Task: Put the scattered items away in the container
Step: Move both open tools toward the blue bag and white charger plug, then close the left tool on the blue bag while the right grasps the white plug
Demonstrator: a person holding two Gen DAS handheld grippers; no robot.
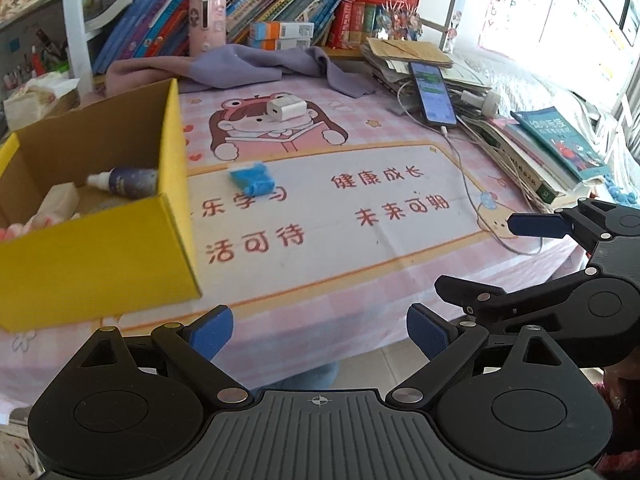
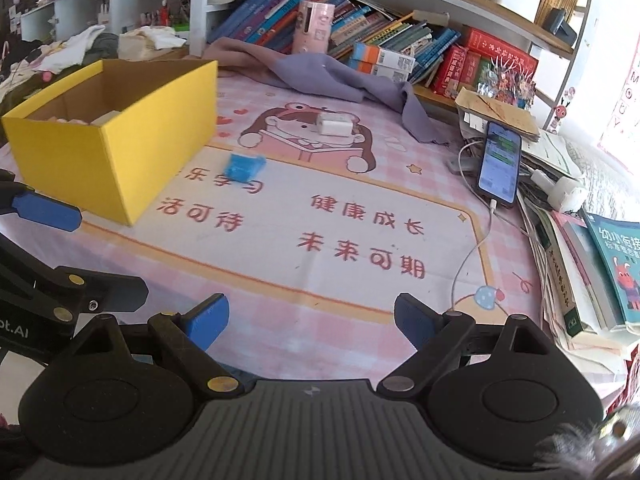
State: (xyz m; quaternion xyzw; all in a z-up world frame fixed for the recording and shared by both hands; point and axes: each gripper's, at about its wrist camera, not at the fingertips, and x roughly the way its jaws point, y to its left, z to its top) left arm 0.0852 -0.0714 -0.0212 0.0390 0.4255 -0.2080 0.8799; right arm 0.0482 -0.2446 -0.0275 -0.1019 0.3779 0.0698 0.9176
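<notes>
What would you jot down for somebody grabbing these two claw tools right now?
Left gripper and right gripper: both open, holding nothing, over the near table edge.
Yellow box: at the left, holding a small bottle and some pale items.
Left to do: blue packet beside the box and white charger farther back, both on the mat.

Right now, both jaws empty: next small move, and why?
Probably ease the left gripper forward toward the blue item. It lies loose on the mat right beside the yellow box, the nearest stray; the white charger sits farther back. Both grippers' jaws stand open with nothing between them, near the table's front edge, so either could reach.
</notes>
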